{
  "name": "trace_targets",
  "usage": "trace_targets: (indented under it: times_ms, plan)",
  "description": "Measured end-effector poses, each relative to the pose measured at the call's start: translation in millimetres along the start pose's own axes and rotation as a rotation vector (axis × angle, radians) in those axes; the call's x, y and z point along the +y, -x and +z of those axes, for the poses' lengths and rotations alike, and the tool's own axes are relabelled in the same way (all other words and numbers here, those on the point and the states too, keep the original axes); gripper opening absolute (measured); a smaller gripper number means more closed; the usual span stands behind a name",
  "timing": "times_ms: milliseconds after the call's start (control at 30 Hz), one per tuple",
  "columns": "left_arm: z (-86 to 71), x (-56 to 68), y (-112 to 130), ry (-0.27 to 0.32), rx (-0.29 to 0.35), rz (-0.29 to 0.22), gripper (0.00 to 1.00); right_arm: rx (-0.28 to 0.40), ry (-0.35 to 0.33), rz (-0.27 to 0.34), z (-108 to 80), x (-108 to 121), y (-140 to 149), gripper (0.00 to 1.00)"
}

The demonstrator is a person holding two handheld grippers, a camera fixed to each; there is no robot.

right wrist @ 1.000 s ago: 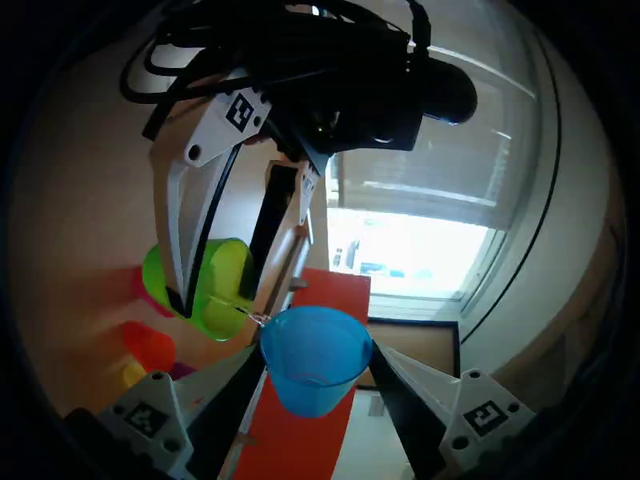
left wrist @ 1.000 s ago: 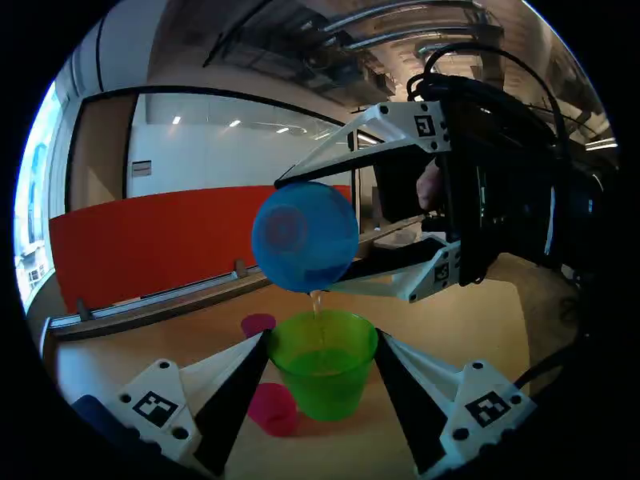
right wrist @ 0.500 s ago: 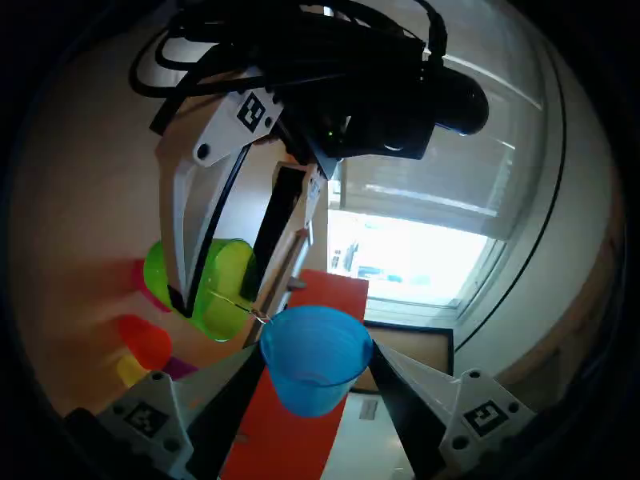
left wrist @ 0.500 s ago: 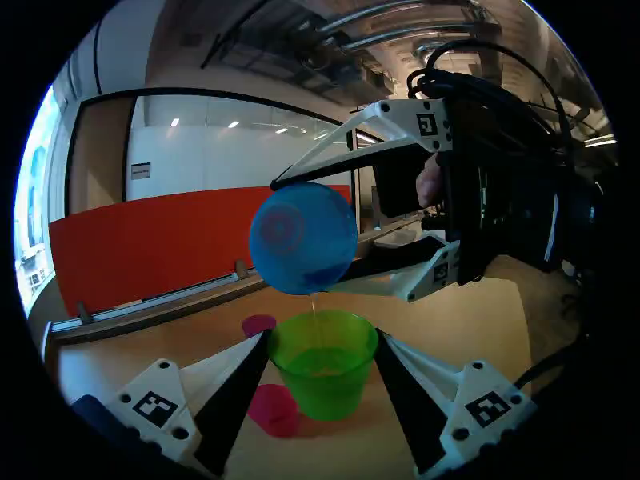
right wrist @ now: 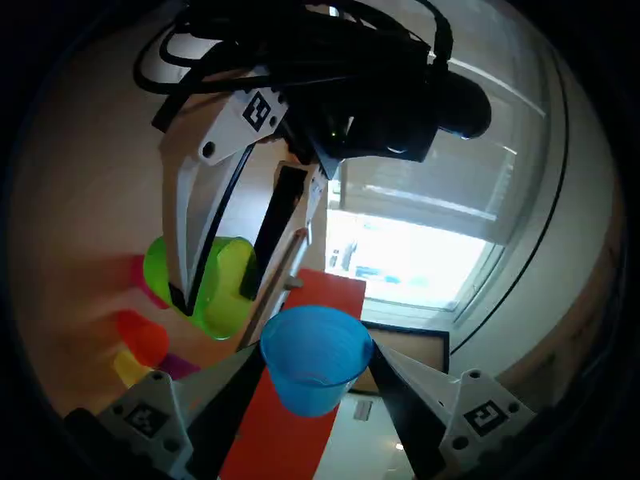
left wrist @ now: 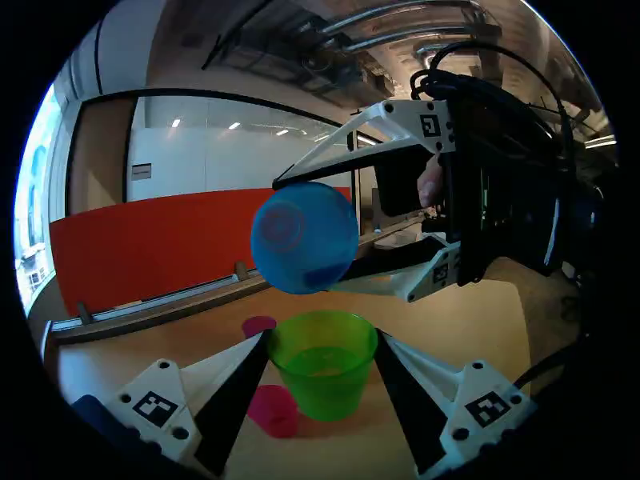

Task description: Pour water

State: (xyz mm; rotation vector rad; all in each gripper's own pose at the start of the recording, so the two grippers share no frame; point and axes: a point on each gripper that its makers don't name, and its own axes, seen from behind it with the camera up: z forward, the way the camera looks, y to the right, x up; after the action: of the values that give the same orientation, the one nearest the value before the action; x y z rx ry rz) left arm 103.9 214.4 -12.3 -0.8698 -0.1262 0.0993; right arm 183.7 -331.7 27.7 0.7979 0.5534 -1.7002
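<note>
Now, left gripper (left wrist: 321, 342): both fingers clamped on green cup (left wrist: 322, 384), upright, liquid inside.
Right gripper (right wrist: 316, 352): clamped on blue cup (right wrist: 314, 376), tipped sideways just above the left gripper's fingertips.

The thin stream that ran from the blue cup (left wrist: 304, 238) down into the green cup (left wrist: 322, 368) has stopped. In the right gripper view the blue cup's rim, earlier right at the green cup's lip, now sits apart from it, and the right gripper (right wrist: 316, 364) has turned slightly.
</note>
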Motion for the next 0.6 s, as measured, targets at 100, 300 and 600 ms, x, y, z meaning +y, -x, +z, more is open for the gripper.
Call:
trace_targets:
  times_ms: [100,300,600]
  plan:
    - [-1.0,-0.4,0.3,-0.001,0.001,-0.001,0.89,0.004,0.006,0.043,0.7,0.7,1.0,0.93]
    - [-2.5,-1.1,0.6,-0.005,0.0,0.002,0.89,0.013,0.014,0.198,1.0,-0.4,4.9,0.92]
    - [-3.3,-3.4,0.6,-0.011,0.002,0.001,0.89,0.022,0.017,0.487,-4.6,-7.8,9.3,0.93]
